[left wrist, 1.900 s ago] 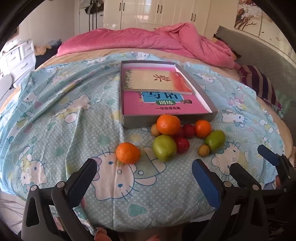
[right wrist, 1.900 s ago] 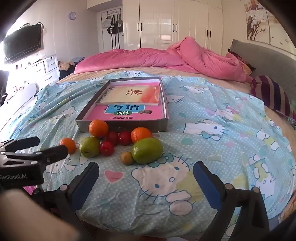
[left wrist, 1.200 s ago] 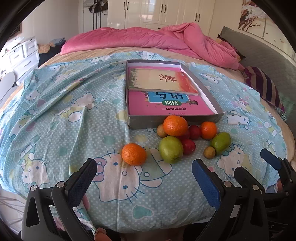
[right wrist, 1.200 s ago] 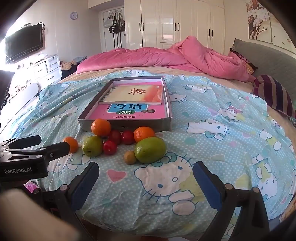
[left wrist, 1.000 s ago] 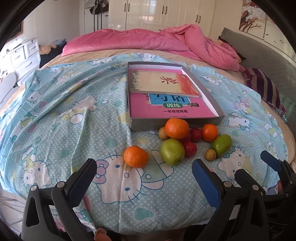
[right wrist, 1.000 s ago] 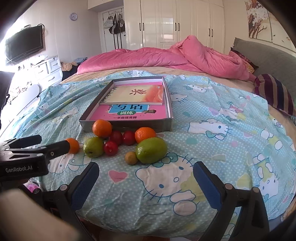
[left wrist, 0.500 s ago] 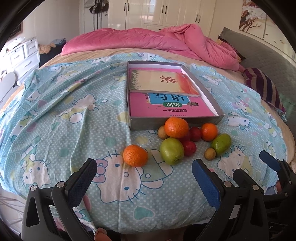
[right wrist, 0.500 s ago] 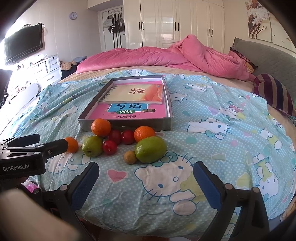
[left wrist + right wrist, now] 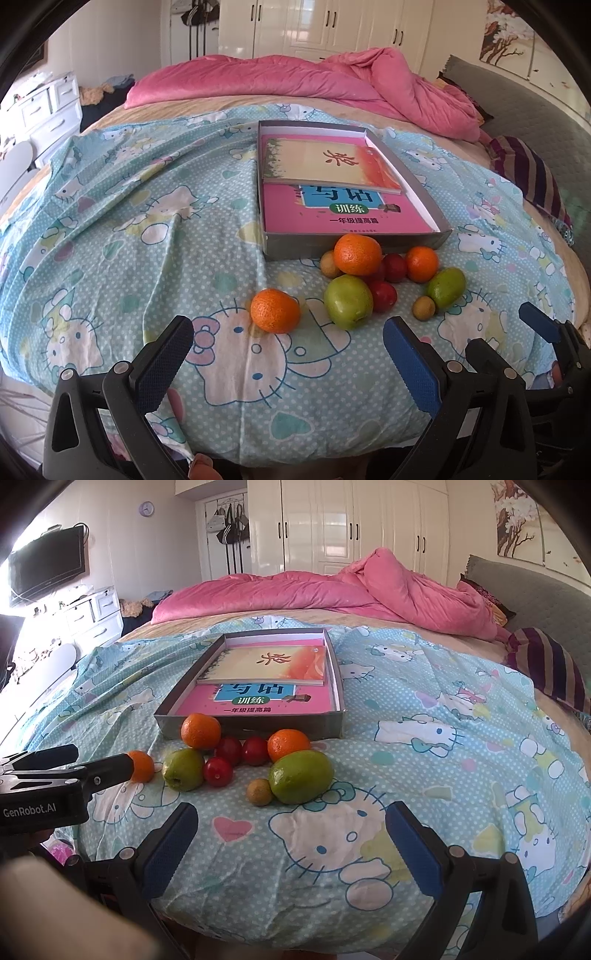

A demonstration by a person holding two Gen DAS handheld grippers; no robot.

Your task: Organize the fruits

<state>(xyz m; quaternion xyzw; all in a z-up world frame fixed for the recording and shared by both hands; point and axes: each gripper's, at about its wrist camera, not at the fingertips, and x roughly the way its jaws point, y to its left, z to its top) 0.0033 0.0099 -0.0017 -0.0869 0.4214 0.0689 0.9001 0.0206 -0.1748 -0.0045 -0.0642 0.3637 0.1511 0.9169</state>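
Note:
Several fruits lie on the bed sheet in front of a shallow grey box (image 9: 354, 248) (image 9: 255, 726) holding books. A lone orange (image 9: 275, 311) (image 9: 142, 765) lies nearest my left gripper (image 9: 286, 356), which is open and empty just short of it. Beside it are a green apple (image 9: 348, 301) (image 9: 183, 768), a larger orange (image 9: 357, 254) (image 9: 200, 730), a third orange (image 9: 421, 263) (image 9: 288, 744), red fruits (image 9: 242, 752), a green mango-like fruit (image 9: 446, 287) (image 9: 300, 776) and a small brown fruit (image 9: 424, 308) (image 9: 259, 792). My right gripper (image 9: 291, 840) is open and empty, just short of the green fruit.
A rumpled pink duvet (image 9: 314, 83) (image 9: 332, 590) lies across the far side of the bed. A striped cushion (image 9: 550, 672) sits at the right. White drawers (image 9: 92, 616) and a TV (image 9: 48, 566) stand at the left wall. The bed edge is close below both grippers.
Both views have shifted only slightly; the fruits and box have not moved. Both grippers have stayed open and empty.

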